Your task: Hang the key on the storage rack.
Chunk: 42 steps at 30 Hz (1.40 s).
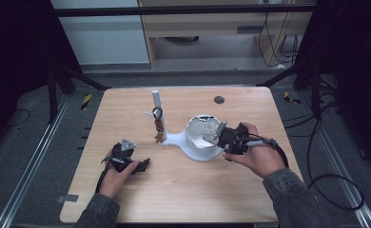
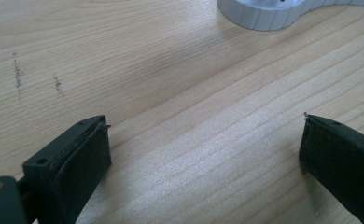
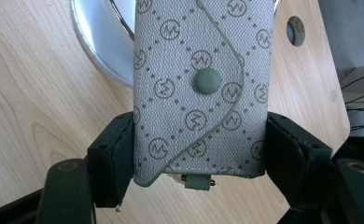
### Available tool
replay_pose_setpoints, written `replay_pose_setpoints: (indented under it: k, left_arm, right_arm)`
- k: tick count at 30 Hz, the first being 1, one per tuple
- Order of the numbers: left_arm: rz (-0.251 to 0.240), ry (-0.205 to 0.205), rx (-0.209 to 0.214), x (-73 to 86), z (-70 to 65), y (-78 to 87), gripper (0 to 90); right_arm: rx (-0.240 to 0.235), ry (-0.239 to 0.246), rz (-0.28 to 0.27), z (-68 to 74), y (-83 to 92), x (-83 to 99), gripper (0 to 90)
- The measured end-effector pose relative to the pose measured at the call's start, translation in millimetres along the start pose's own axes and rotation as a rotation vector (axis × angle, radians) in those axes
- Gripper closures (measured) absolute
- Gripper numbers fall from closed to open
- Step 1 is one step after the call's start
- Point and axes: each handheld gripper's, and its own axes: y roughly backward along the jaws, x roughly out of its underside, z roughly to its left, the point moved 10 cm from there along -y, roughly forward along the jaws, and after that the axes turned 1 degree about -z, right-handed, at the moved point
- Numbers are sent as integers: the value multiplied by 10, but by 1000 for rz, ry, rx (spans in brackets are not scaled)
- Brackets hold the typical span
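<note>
A grey monogram pouch [image 3: 201, 88] with a round snap button sits squeezed between both pads of my right gripper [image 3: 199, 154], which is shut on its lower end. In the high view the pouch [image 1: 211, 129] hangs over the right rim of a white bowl [image 1: 195, 137], with the right gripper [image 1: 218, 134] just right of the bowl. The bowl belongs to a white stand [image 1: 176, 139] with an upright pole [image 1: 156, 102]. A dark key ring with a brown tag [image 1: 158, 122] hangs from the pole. My left gripper [image 1: 143, 165] lies low over the table at front left, open [image 2: 206, 140], nothing between its jaws.
A dark round hole [image 1: 219, 99] sits in the wooden table [image 1: 183, 190] behind the bowl. The stand's ribbed white base [image 2: 264, 14] lies ahead of the left gripper. A cable [image 1: 317, 180] trails off the table's right edge from the right gripper.
</note>
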Motion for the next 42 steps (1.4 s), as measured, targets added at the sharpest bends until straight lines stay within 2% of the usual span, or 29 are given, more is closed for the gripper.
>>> replay_pose_setpoints:
  k: [12, 42]
  left_arm:
    - [2, -3, 2, 0, -1, -1, 14]
    - [2, -3, 3, -2, -3, -2, 13]
  right_arm:
    - [-15, 19, -1, 58, -101, -153, 303]
    - [-25, 44, 14, 45, -132, -236, 303]
